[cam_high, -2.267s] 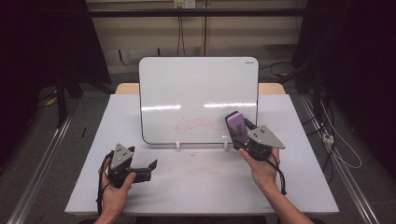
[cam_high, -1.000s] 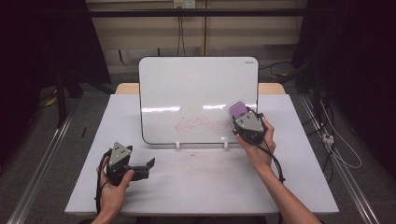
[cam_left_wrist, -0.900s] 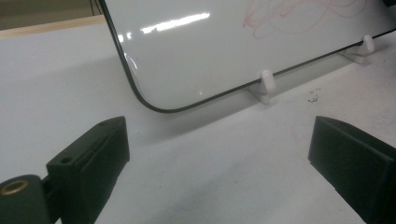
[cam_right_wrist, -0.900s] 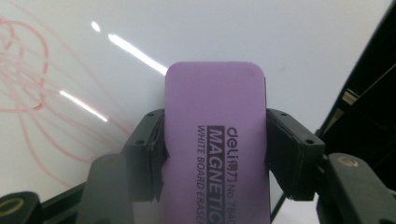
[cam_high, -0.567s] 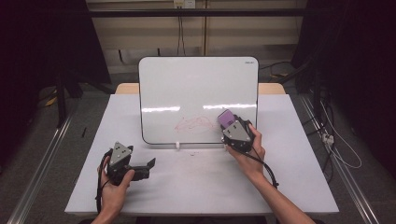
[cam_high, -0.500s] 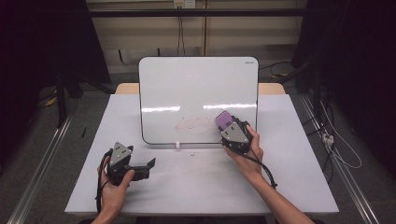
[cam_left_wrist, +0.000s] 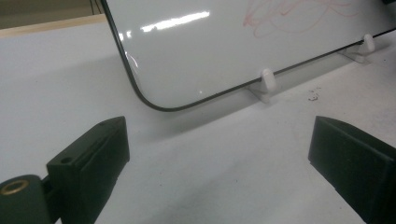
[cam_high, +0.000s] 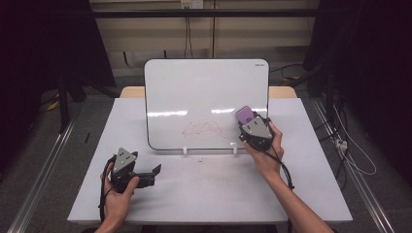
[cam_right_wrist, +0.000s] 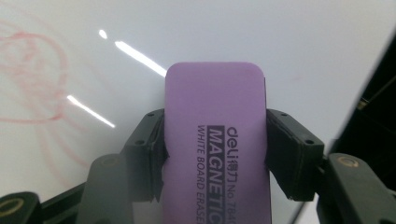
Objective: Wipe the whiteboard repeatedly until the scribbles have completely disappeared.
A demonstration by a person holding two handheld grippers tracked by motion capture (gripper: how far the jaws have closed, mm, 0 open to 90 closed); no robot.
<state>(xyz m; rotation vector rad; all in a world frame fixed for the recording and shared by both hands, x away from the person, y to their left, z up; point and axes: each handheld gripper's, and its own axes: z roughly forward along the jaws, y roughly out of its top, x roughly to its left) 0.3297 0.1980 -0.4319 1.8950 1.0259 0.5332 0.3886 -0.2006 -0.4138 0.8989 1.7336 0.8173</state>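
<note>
Right gripper point(cam_high: 248, 122): clamps your purple eraser point(cam_right_wrist: 216, 135); press flat, sweep toward frame-centre red scribble point(cam_high: 204, 129)
Left gripper point(cam_high: 145, 175): wide open, empty

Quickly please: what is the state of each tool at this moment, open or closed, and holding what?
Left tool: open, holding nothing, low over the table.
Right tool: closed on the purple eraser, at the whiteboard.

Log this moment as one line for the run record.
right gripper: shut on purple whiteboard eraser, at white whiteboard | red scribble: not erased | left gripper: open, low over white table
</note>
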